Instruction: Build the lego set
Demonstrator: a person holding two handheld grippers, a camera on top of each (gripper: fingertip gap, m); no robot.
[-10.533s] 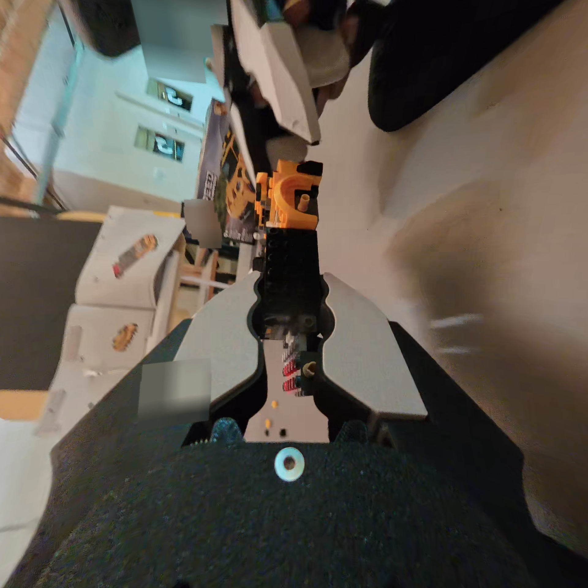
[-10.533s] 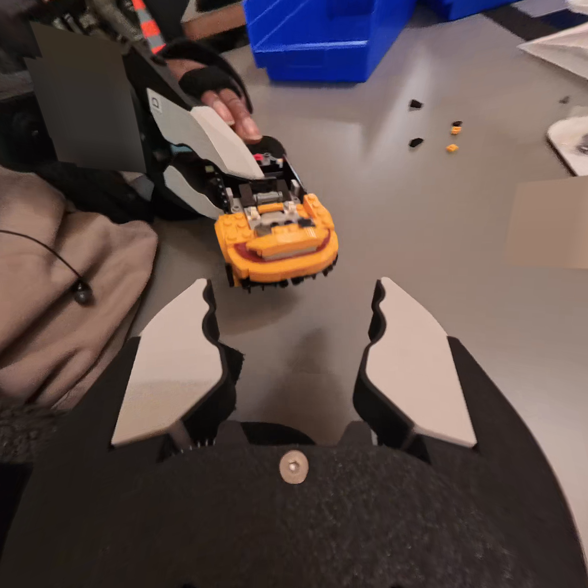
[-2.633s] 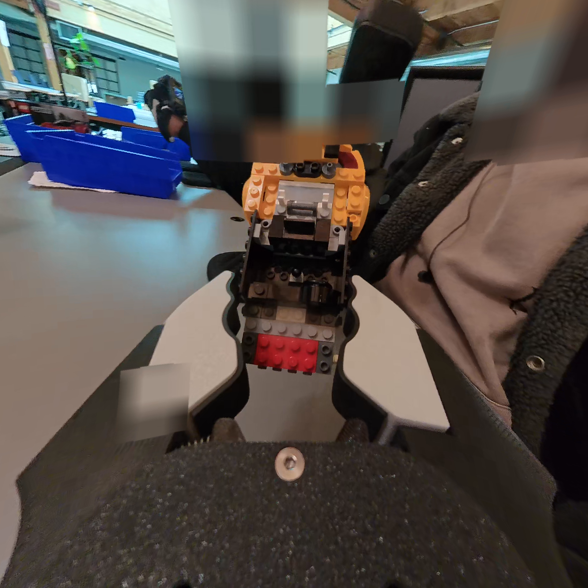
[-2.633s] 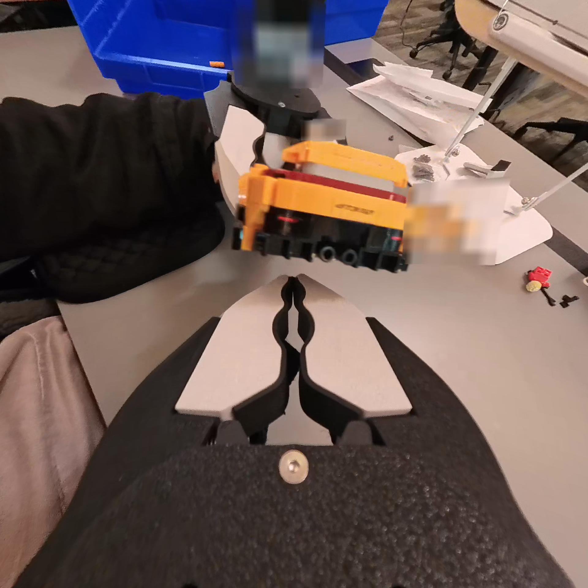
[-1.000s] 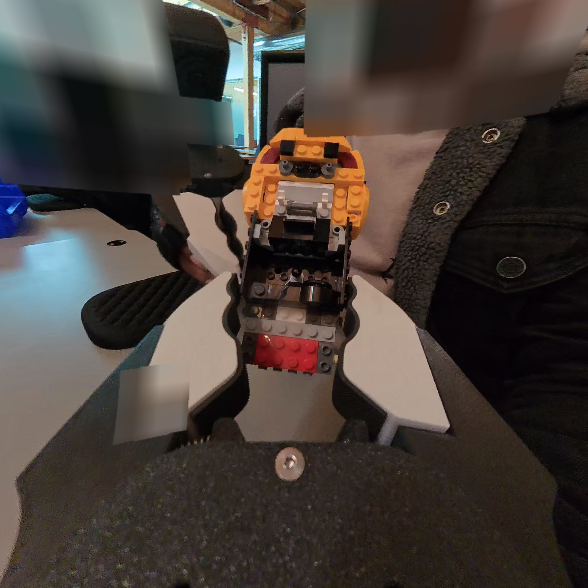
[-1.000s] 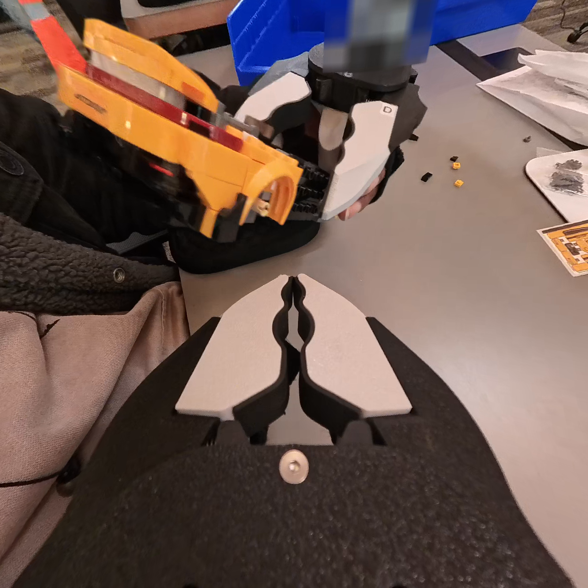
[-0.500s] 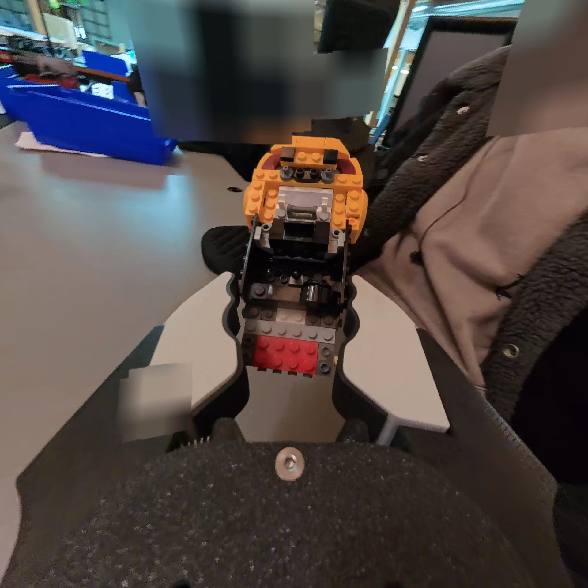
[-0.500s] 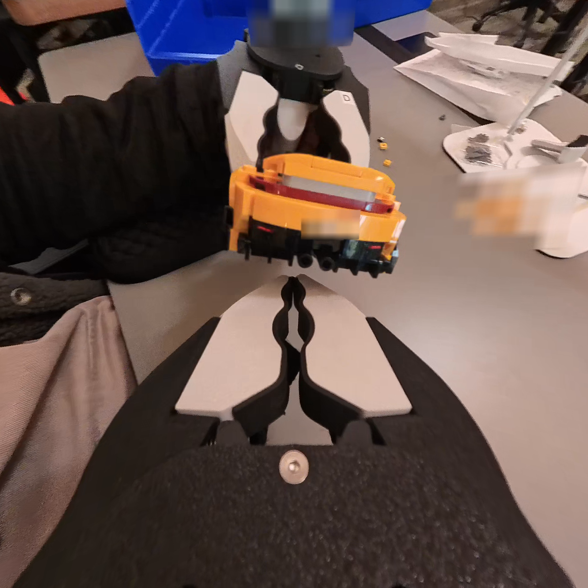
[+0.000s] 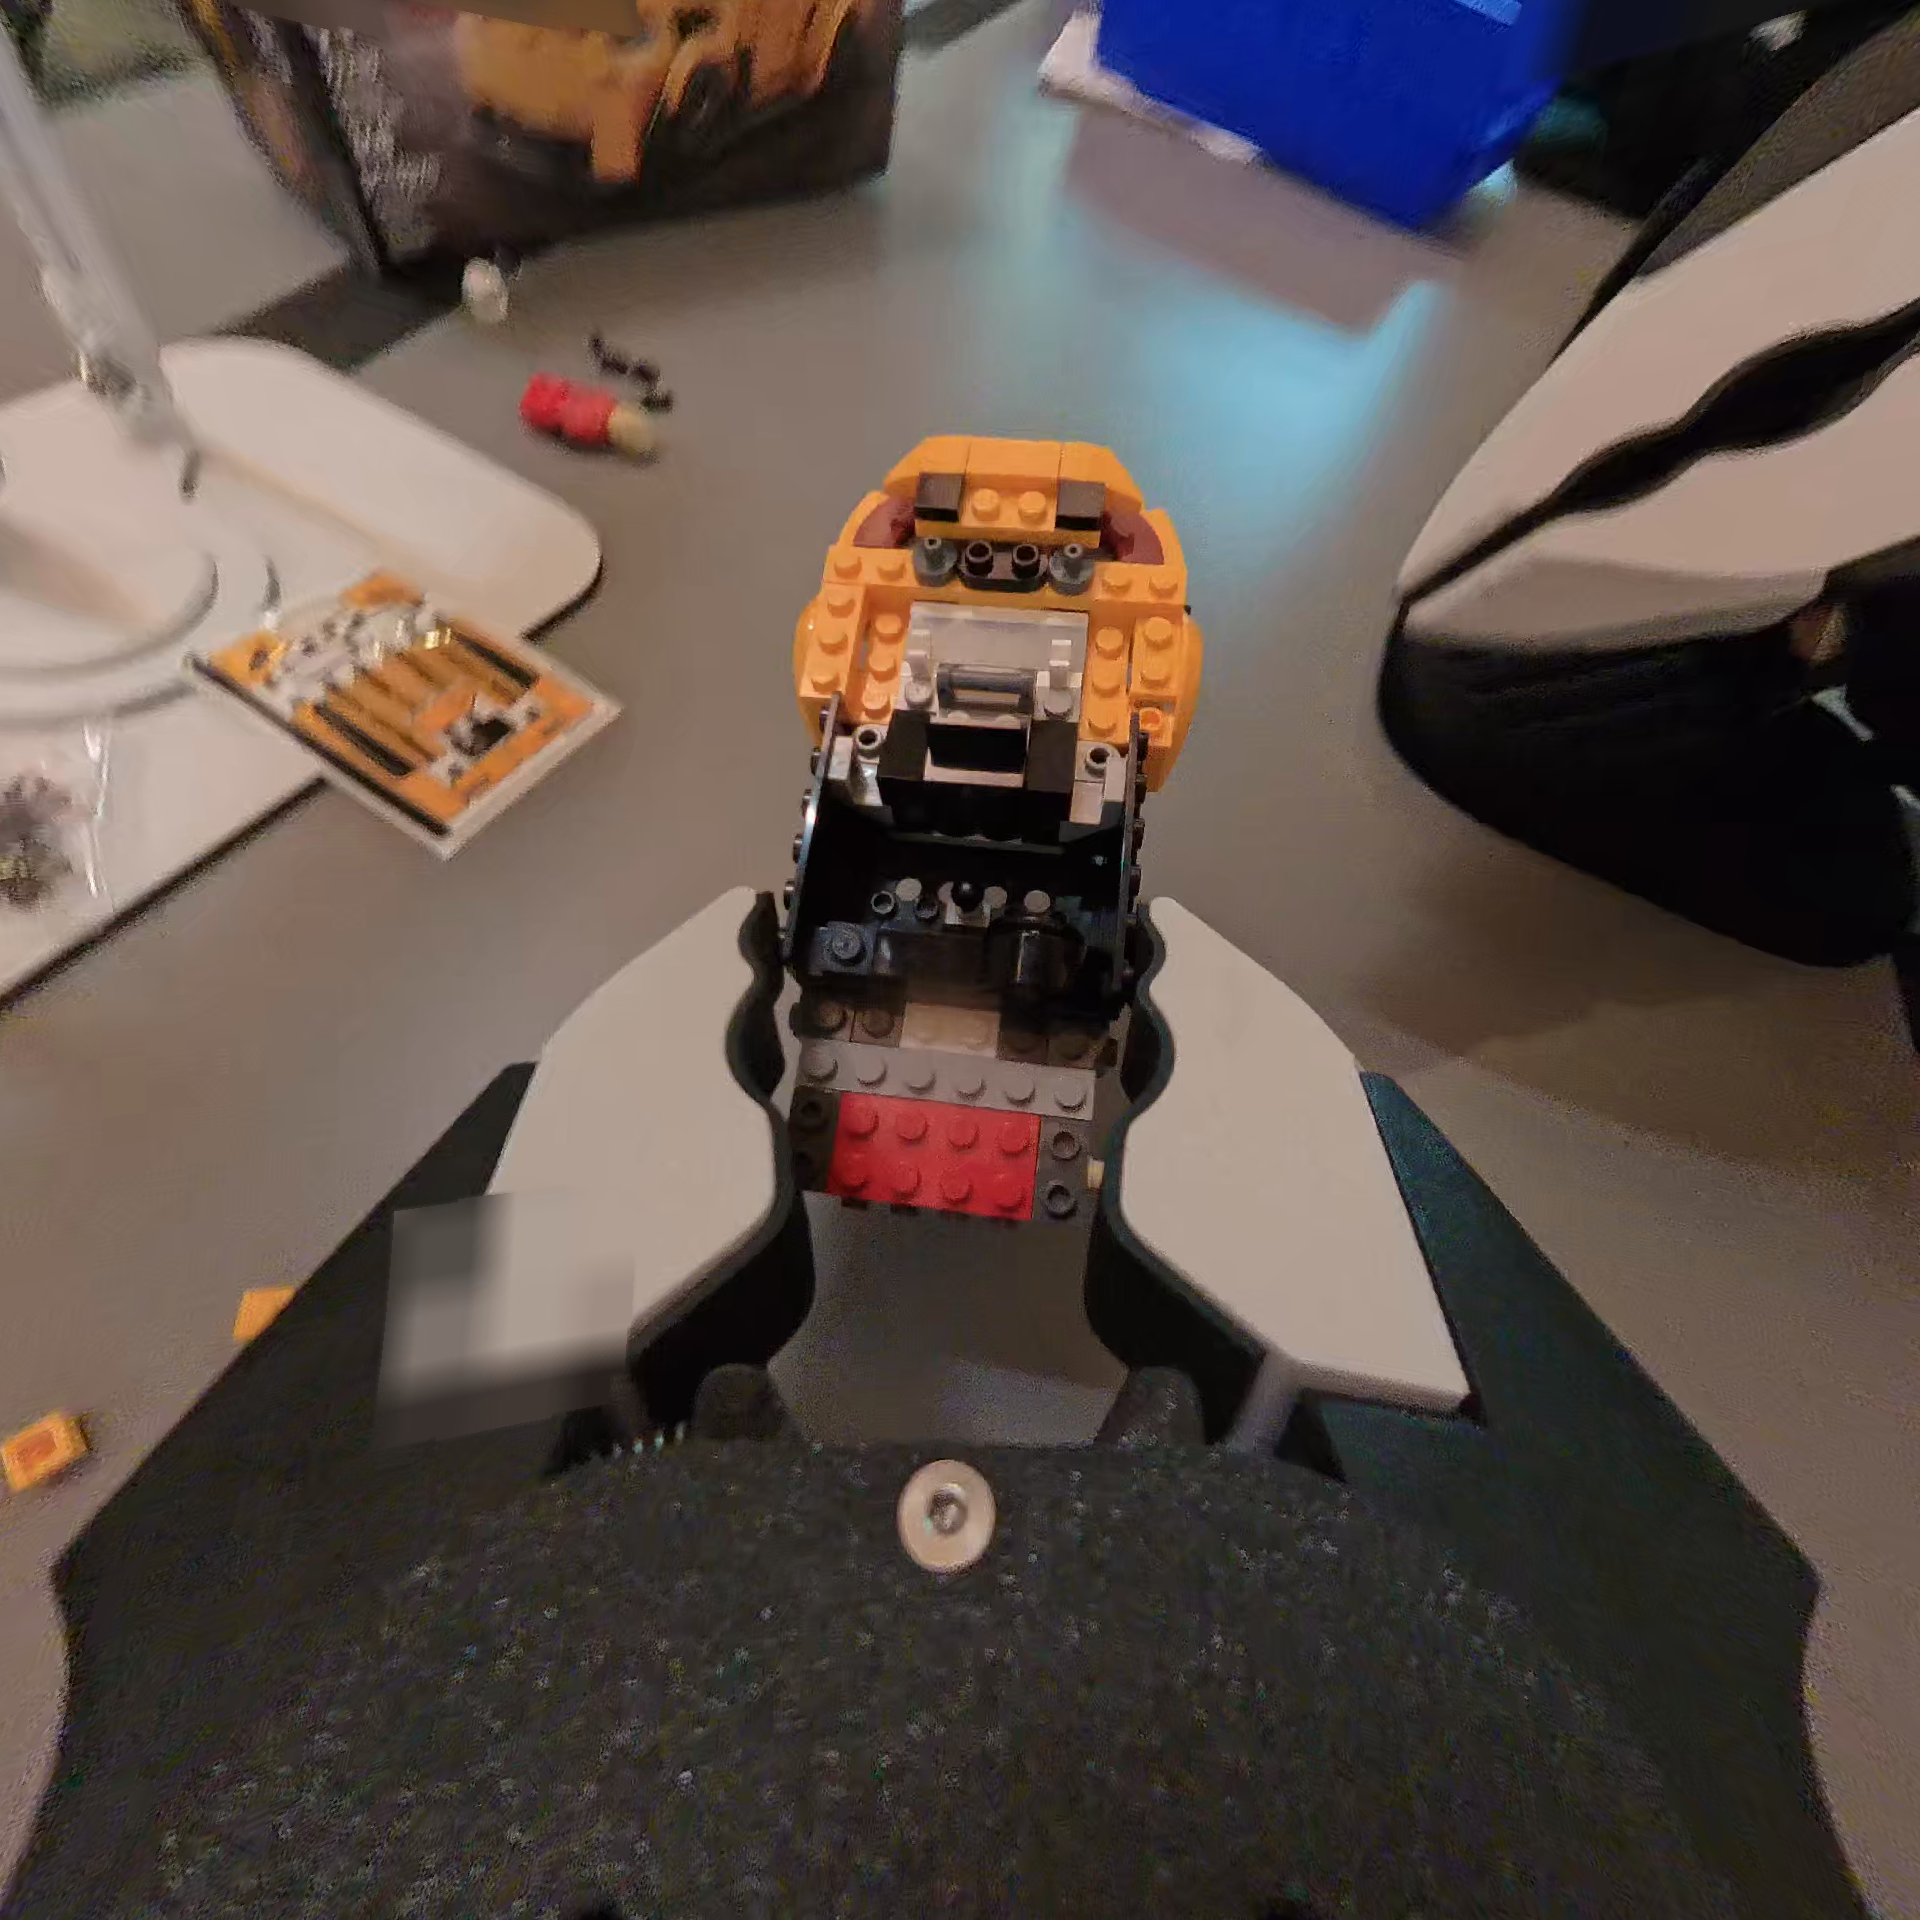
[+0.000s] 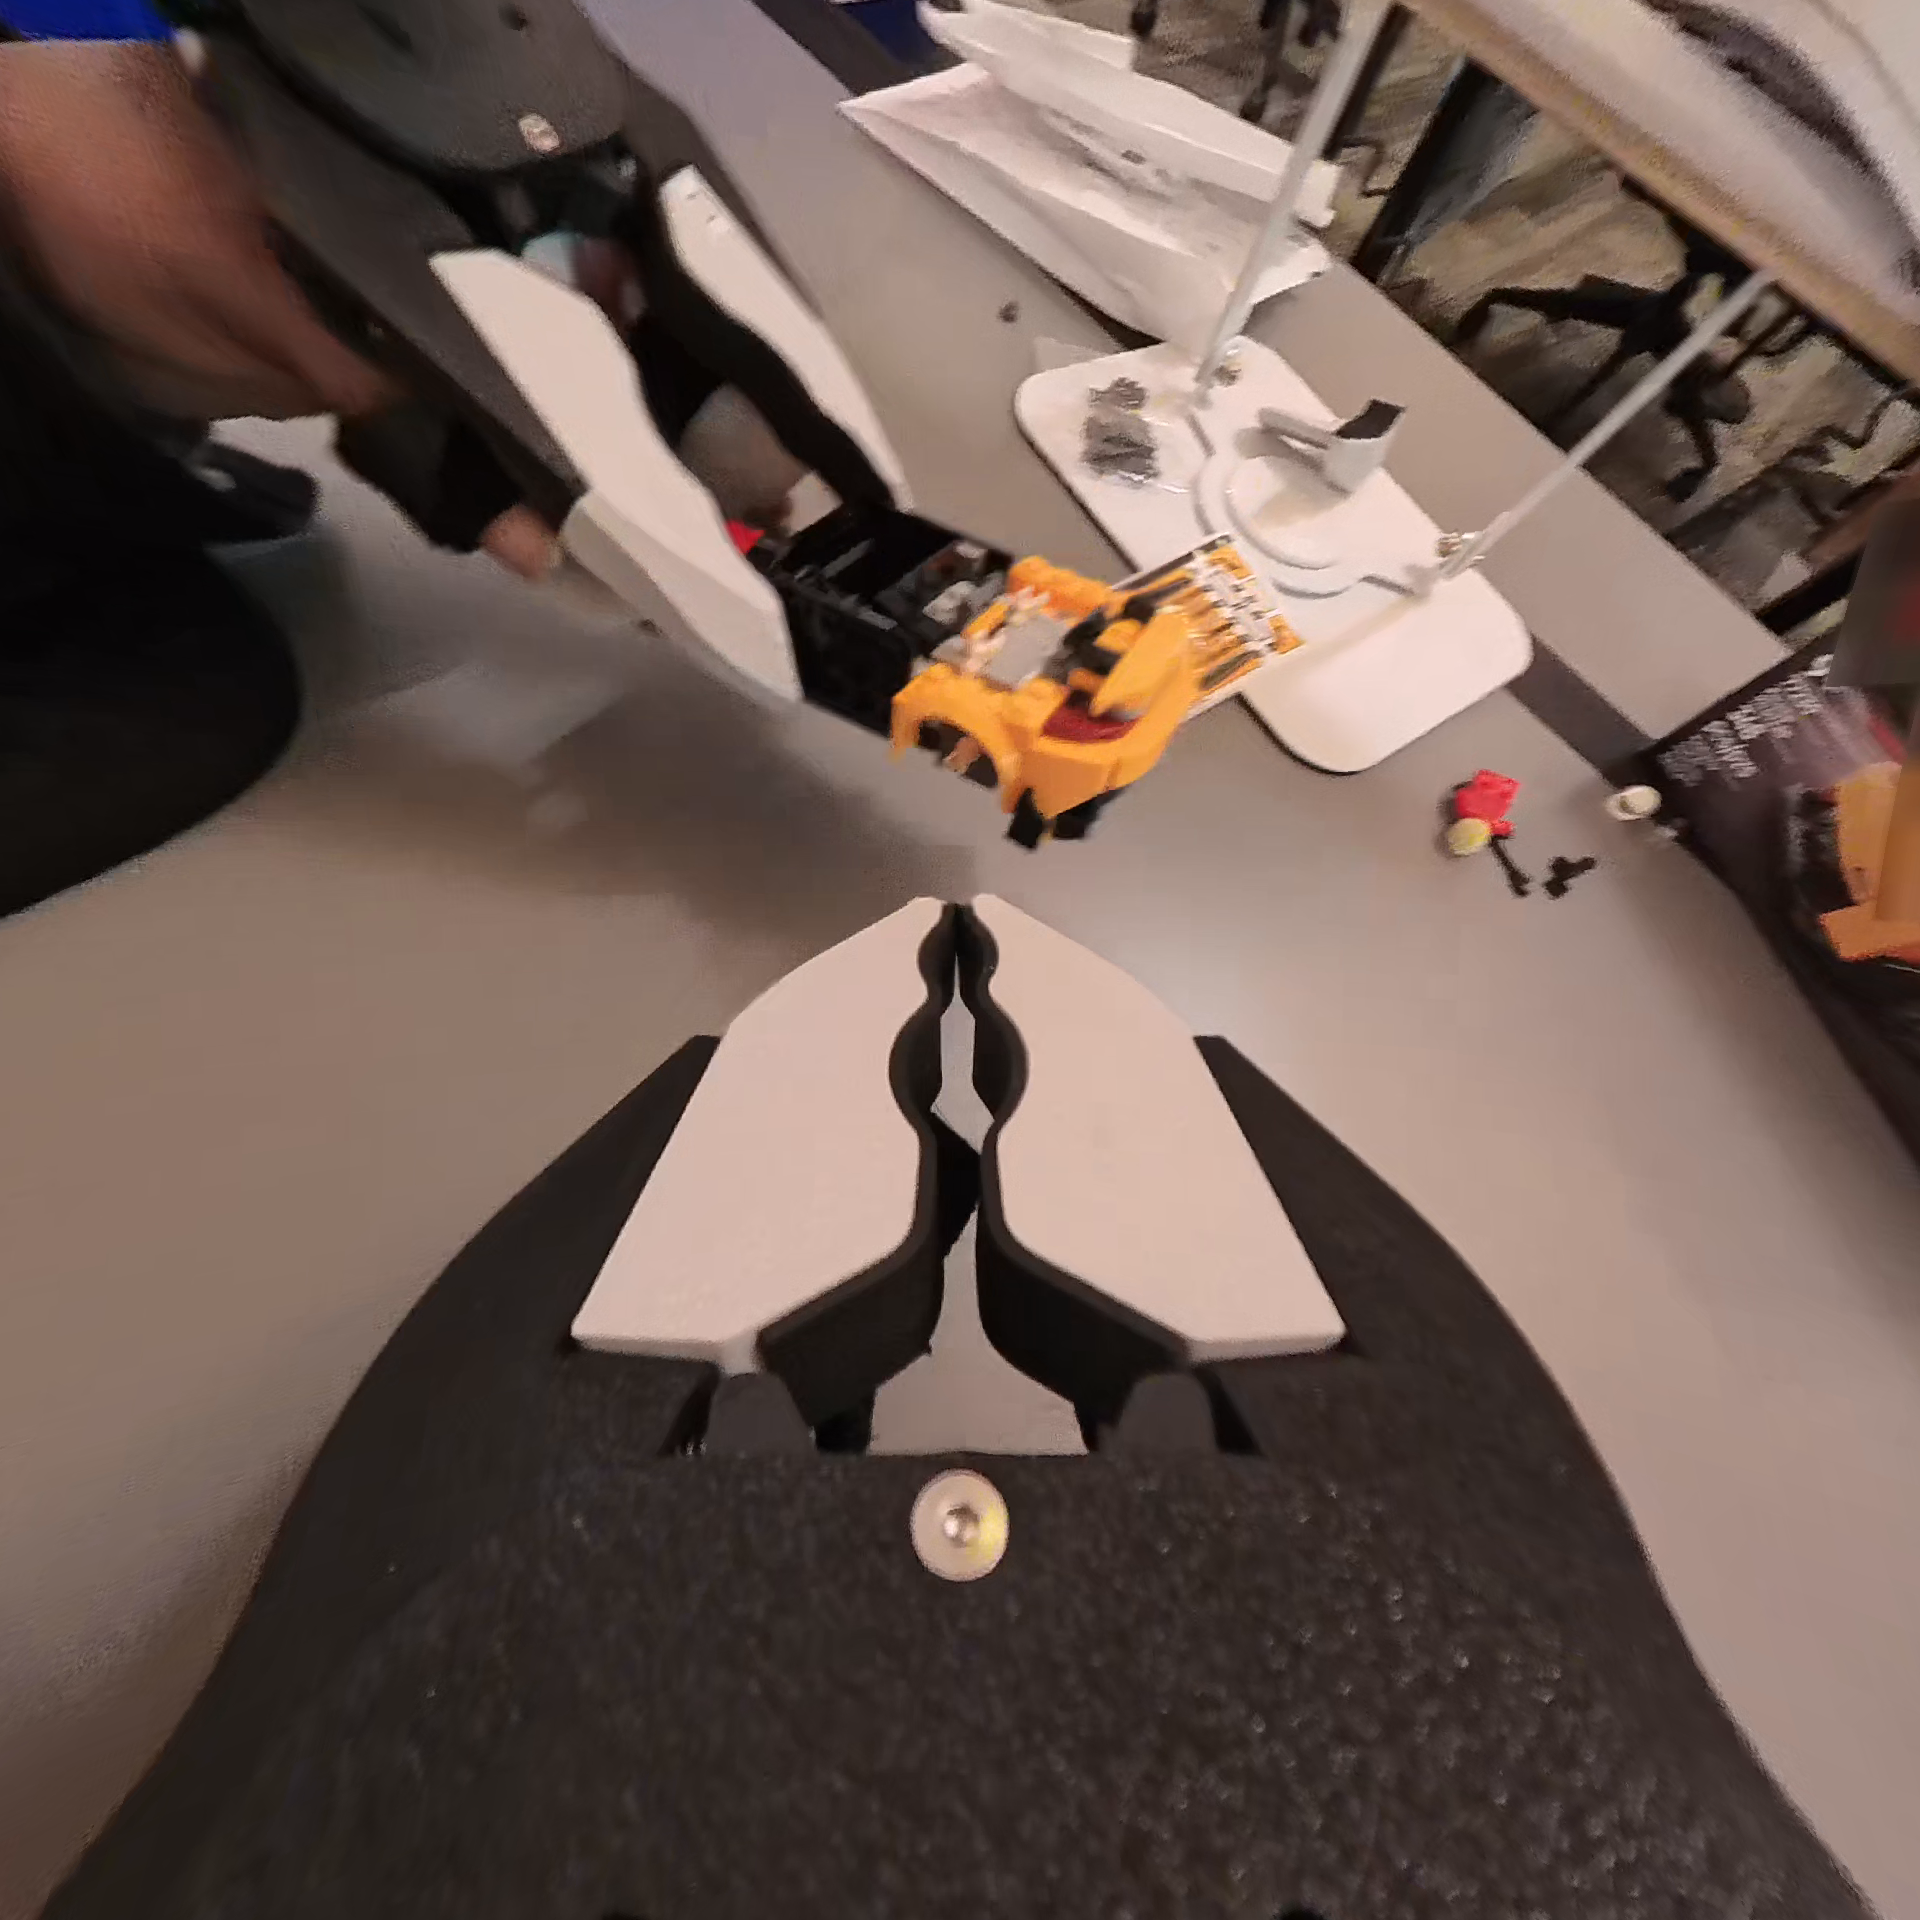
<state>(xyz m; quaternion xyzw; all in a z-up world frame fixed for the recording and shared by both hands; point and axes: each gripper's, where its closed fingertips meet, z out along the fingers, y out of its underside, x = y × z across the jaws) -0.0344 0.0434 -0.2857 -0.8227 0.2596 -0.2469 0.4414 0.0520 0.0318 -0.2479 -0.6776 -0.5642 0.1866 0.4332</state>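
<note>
Left gripper is clamped on the dark rear end of the lego car, fingers gripping both sides near the red plate. The orange nose points away and the model is held off the grey table. The grip looks square and the build is open-side up, so it's a good presentation for adding parts.

Right gripper has its jaws pinched together with nothing between them, hovering over bare table just short of the car.

Likely next: fetch a piece. The loose red minifigure part and small black bits lie near the set box, right of the white stand base.

Tips:
- hold the left steady and level
- open the right only over the chosen piece, pinching it by its sides
- press straight onto the studs, opposing the left grip, so the black side walls don't pop off

The sticker sheet is lying flat. Avoid dragging it.
</note>
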